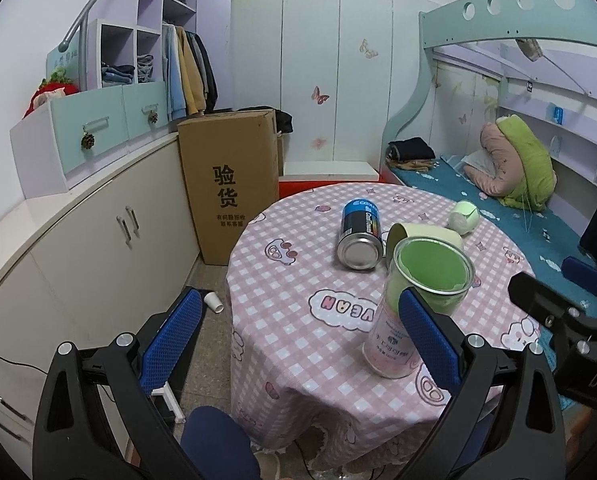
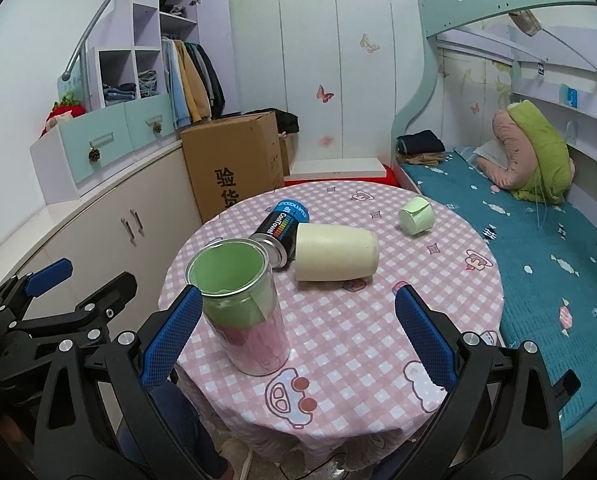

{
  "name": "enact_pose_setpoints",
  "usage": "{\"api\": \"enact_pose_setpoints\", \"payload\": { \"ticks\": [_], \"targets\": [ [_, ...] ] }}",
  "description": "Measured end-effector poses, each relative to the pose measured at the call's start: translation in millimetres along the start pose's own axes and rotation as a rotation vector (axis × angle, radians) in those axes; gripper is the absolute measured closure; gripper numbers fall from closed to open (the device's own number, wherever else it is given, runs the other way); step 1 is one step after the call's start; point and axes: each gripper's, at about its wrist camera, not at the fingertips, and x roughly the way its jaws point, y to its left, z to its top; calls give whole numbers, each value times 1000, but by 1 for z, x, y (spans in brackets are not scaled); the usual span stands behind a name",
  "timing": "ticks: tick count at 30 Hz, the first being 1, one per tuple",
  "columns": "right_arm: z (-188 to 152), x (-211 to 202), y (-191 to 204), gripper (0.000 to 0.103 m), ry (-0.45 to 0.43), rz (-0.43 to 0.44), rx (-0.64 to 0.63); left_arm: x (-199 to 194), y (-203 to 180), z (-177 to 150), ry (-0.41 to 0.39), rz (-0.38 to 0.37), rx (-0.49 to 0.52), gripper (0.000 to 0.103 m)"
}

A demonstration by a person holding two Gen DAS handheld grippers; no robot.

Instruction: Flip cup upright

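The clear glass cup with the green and pink lining stands upright near the round pink-checked bench's front edge, so both the left hand-held gripper and right hand-held gripper hang spread and empty, while the cream cylindrical cup lies sideways mid-bench, likely unrighted.

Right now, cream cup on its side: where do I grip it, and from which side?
Grip the cream cup across its mid-body, coming from above with the right gripper, fingers straddling the round wall. It lies flat, long axis left-right, with the can against its left end, so end-on access there looks blocked.
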Motion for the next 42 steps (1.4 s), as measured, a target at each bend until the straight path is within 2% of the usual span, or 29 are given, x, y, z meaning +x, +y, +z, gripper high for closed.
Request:
{"api": "enact_pose_setpoints", "payload": {
  "ticks": [7, 17, 42],
  "targets": [
    [6, -12, -4, 6, -41, -8, 12, -5, -6, 10, -58, -32, 1, 8],
    [11, -23, -8, 6, -72, -6, 14, -8, -16, 15, -99, -75, 16, 8],
    [16, -29, -12, 6, -86, -4, 22, -15, -23, 20, -139, -68, 35, 8]
  ]
}}
